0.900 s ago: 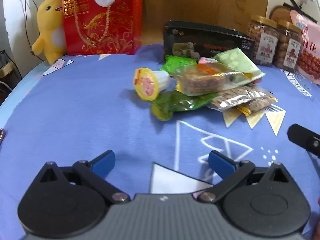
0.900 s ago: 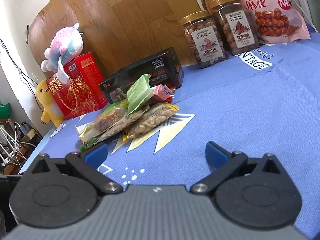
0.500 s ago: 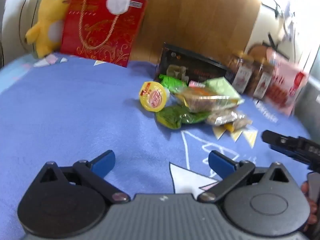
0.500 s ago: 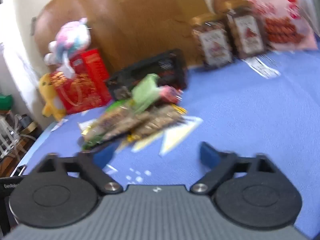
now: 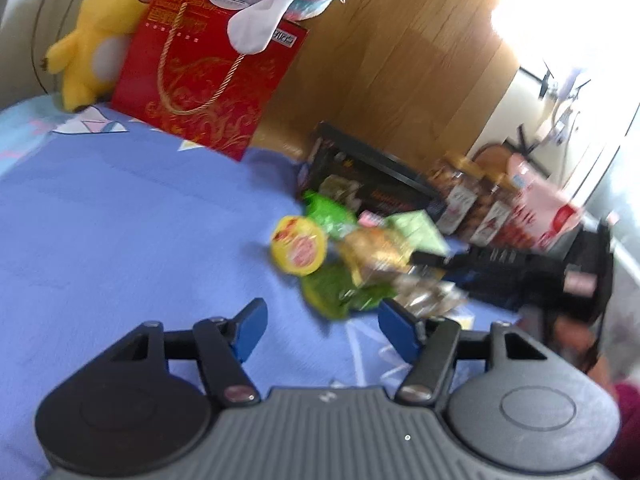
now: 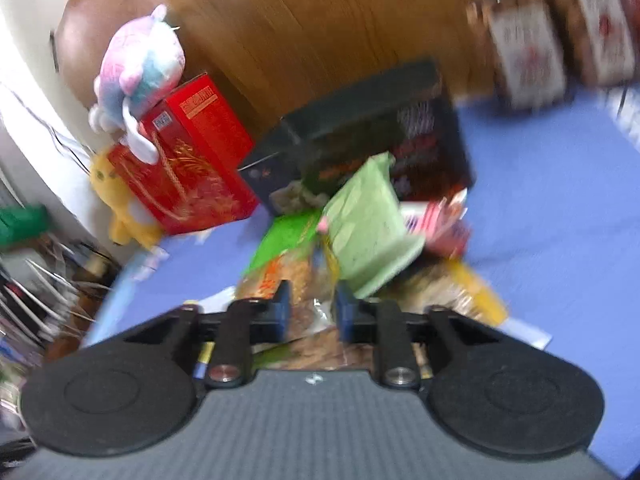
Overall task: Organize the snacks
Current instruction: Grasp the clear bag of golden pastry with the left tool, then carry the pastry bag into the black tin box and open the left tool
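A pile of snack packets (image 5: 372, 264) lies on the blue cloth, with a yellow-lidded cup (image 5: 298, 250) on its left side and a dark green packet (image 5: 344, 292) in front. My left gripper (image 5: 320, 330) is open and empty just short of the pile. My right gripper (image 6: 311, 312) is low over the pile with its blue fingers (image 6: 280, 312) narrowed around a clear packet of orange-brown snack (image 6: 296, 280); the view is blurred. A pale green packet (image 6: 368, 224) rests just beyond it. The right gripper also shows in the left wrist view (image 5: 432, 258).
A black box (image 6: 360, 148) stands behind the pile. A red gift bag (image 5: 208, 80) with plush toys stands far left. Nut jars (image 5: 468, 200) and a pink bag (image 5: 540, 212) stand far right.
My right gripper has moved forward onto the pile and its fingers have narrowed from wide open. My left gripper has swung, closer to the pile.
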Available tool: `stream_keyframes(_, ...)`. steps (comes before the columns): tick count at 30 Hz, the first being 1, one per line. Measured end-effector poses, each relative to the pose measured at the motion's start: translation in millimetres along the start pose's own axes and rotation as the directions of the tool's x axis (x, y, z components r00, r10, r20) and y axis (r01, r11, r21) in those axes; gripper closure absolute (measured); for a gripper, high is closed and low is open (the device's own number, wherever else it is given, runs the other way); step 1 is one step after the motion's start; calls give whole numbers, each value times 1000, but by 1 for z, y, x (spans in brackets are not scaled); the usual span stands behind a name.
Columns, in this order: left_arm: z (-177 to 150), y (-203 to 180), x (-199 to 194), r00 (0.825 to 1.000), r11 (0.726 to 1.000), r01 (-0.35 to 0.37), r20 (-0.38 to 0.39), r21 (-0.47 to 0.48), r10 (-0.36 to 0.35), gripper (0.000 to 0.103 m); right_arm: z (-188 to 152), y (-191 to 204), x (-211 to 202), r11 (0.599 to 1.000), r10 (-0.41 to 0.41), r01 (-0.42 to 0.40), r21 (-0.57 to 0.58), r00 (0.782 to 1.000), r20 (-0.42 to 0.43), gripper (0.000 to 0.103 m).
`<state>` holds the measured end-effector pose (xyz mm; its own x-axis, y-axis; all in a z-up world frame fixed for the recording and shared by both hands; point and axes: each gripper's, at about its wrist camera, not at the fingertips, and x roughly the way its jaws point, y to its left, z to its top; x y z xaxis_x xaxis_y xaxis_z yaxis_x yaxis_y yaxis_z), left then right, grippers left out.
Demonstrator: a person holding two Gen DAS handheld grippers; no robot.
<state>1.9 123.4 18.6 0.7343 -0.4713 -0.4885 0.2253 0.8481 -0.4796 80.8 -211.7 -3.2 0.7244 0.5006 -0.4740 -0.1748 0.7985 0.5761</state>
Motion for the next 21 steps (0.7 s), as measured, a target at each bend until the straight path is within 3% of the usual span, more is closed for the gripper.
stream_keyframes(6, 15, -7, 23, 988, 988, 143, -49, -51, -145, 40, -30, 11, -43, 994, 20, -19, -105, 1000, 14, 86)
stream_keyframes(10, 4, -32, 48, 975, 986, 166, -148, -16, -167, 49, -55, 6, -67, 988, 28, -29, -149, 1000, -12, 85)
stream_keyframes(12, -6, -43, 56, 966, 983, 181, -188, 0, -178, 52, -62, 7, -73, 982, 34, -41, -185, 998, -43, 76)
stream_keyframes(16, -18, -52, 58, 959, 984, 177, -227, 15, -169, 53, -70, 17, -82, 953, 15, -25, -301, 999, -36, 47)
stream_keyframes(18, -22, -52, 55, 960, 988, 155, -239, 17, -147, 53, -70, 22, -79, 935, 19, -31, -353, 999, -39, 38)
stream_keyframes(21, -25, -49, 55, 954, 990, 138, -269, -8, -135, 64, -79, 24, -66, 909, 12, -50, -413, 996, -94, 36)
